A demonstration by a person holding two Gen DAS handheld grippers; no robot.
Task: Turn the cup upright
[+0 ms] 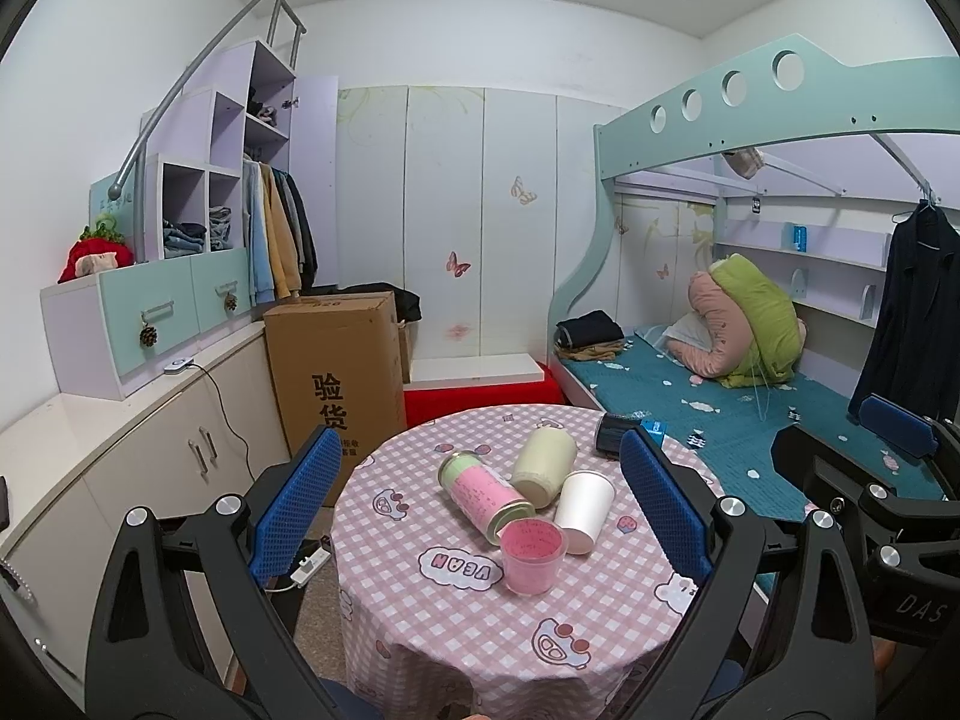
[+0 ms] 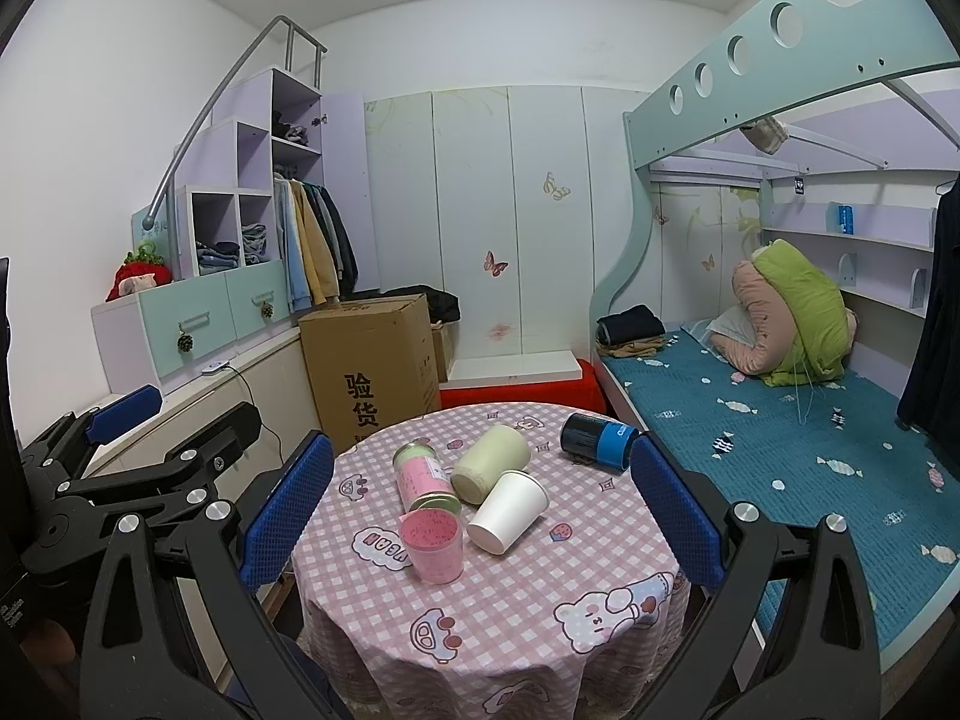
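Round table (image 1: 480, 648) w/ a pink checked cloth, cartoon prints on it, and a little cluster of stuff near the middle. The white paper cup (image 1: 583, 510) is lying on its side, open mouth facing the camera side, base pointing away toward the bed. It's just beside a pale green jar (image 1: 543, 463), also tipped over, and they look like they're touching. Left of those is a pink-and-green can (image 1: 483, 498) on its side too, and right in front of it a pink plastic cup (image 1: 533, 555) standing upright (the only thing in the bunch that is). A dark can w/ a blue label (image 2: 600, 441) lies on its side at the far right edge of the table, well apart from the rest.

Left gripper (image 1: 480, 516): jaws wide apart, nothing between them, held back over the near edge of the table. Right gripper (image 2: 480, 516): same deal, jaws spread wide, holding nothing, not touching any of the items.

Bkgd: cardboard box (image 2: 375, 360) on the floor behind the table, bunk bed (image 2: 780, 396) w/ a teal mattress cover on the right.
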